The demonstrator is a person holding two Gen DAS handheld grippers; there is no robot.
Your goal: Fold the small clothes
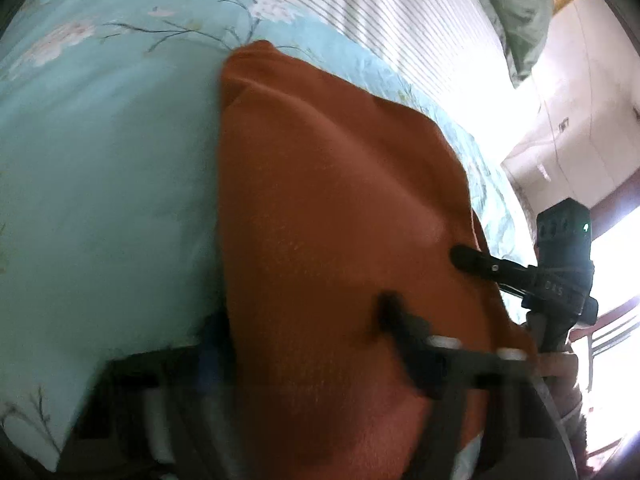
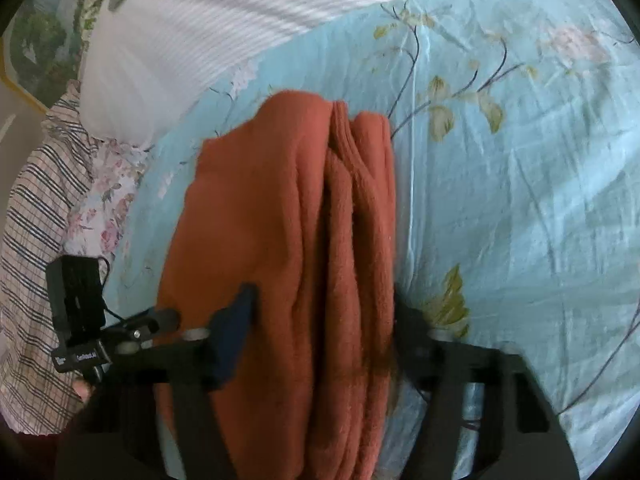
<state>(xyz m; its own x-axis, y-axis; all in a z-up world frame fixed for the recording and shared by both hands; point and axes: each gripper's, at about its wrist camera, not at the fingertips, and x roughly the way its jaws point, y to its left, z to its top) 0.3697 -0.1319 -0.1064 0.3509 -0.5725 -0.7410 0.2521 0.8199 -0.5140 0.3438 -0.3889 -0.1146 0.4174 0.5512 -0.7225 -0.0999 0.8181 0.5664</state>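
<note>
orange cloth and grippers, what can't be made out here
- Left wrist view: the left gripper is motion-blurred and draped by the orange cloth; open or shut is unclear.
- Left wrist view: the cloth's near end runs off the bottom edge.
- Right wrist view: the right gripper straddles the cloth, which hides any contact.
- What garment it is: folds hide this.

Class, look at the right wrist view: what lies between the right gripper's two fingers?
The folded orange garment lies between the fingers of the right gripper, its stacked folds filling the gap. Under it is the blue floral sheet.
</note>
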